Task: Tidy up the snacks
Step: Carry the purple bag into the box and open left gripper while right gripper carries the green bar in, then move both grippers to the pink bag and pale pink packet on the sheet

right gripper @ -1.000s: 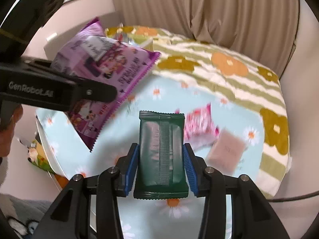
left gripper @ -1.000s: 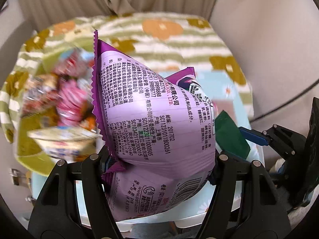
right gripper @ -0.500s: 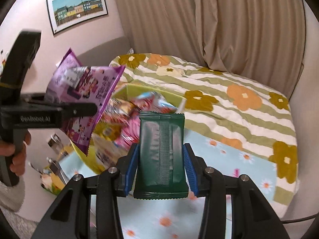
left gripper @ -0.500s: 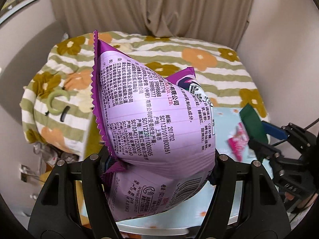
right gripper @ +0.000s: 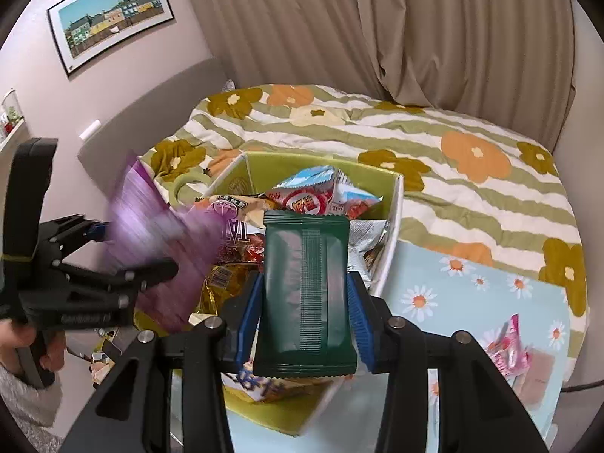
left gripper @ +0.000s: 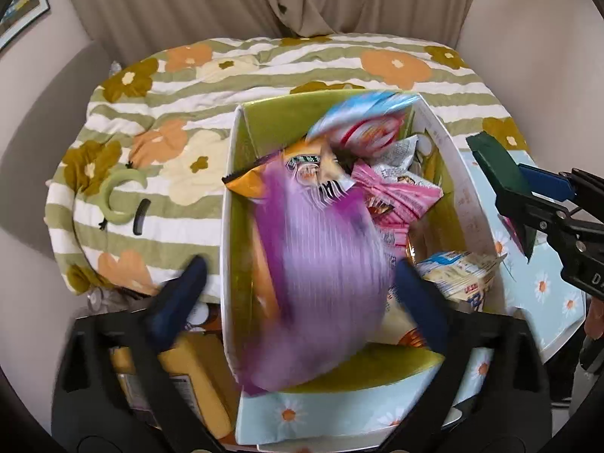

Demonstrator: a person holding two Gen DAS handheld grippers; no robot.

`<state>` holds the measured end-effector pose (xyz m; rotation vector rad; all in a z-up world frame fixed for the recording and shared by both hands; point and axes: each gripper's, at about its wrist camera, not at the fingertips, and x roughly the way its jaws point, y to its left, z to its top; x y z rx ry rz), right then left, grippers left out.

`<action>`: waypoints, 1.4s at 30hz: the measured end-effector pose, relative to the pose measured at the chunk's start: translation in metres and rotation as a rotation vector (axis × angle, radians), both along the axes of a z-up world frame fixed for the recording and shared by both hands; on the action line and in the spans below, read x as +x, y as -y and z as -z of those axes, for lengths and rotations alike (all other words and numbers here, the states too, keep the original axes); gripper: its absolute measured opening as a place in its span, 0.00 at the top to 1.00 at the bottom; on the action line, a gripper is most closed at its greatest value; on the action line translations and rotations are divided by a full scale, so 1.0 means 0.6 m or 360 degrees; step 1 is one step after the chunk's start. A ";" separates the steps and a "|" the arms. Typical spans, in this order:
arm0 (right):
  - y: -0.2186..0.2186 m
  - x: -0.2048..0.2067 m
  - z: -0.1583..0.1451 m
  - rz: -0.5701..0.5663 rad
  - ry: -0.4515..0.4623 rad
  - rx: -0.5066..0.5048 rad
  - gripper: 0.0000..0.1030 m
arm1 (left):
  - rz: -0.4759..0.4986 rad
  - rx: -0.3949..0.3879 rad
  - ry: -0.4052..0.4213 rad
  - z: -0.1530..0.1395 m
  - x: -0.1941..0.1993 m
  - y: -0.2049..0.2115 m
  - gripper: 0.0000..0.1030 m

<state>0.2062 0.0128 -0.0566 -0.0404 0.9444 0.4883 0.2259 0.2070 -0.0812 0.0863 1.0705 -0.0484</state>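
Note:
A white box with a green lining [left gripper: 228, 226] stands full of snack packets. My left gripper [left gripper: 298, 294] hangs over it and its jaws are opening wide. A purple snack bag [left gripper: 324, 271], blurred by motion, drops between them into the box, and the pads no longer press on it. In the right wrist view the purple bag [right gripper: 151, 219] is beside the left gripper [right gripper: 132, 249], above the box [right gripper: 392, 219]. My right gripper [right gripper: 305, 283] is shut on an upright dark green packet [right gripper: 305, 287] at the box's near edge. The left wrist view shows that green packet [left gripper: 498, 173] at the box's right.
The box sits on a table with a light-blue daisy cloth [right gripper: 472, 294], where pink packets [right gripper: 509, 355] lie at the right. Behind is a bed with a striped flower quilt [left gripper: 264, 68] and a green ring [left gripper: 117, 196]. Yellow items [left gripper: 196, 377] sit low at the box's left.
My left jaws have sprung apart and let go of the purple bag, which now falls into the box. Both grippers have swung over the box. The right still grips the green packet.

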 end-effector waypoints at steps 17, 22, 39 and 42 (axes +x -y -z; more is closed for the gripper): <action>-0.043 0.050 0.033 0.0144 -0.0144 -0.0045 0.61 | 0.0011 -0.0292 0.0111 -0.011 -0.015 -0.055 0.00; -0.050 0.060 0.055 0.0171 -0.0209 -0.0041 0.55 | 0.0014 -0.0310 0.0096 0.000 -0.010 -0.055 0.00; -0.014 -0.033 -0.002 0.0261 0.0007 0.0005 0.03 | 0.0009 -0.0289 0.0148 -0.041 -0.067 -0.026 0.00; 0.008 -0.050 -0.024 0.0304 0.0052 0.0026 0.03 | 0.0035 -0.0267 0.0200 -0.068 -0.073 -0.010 0.00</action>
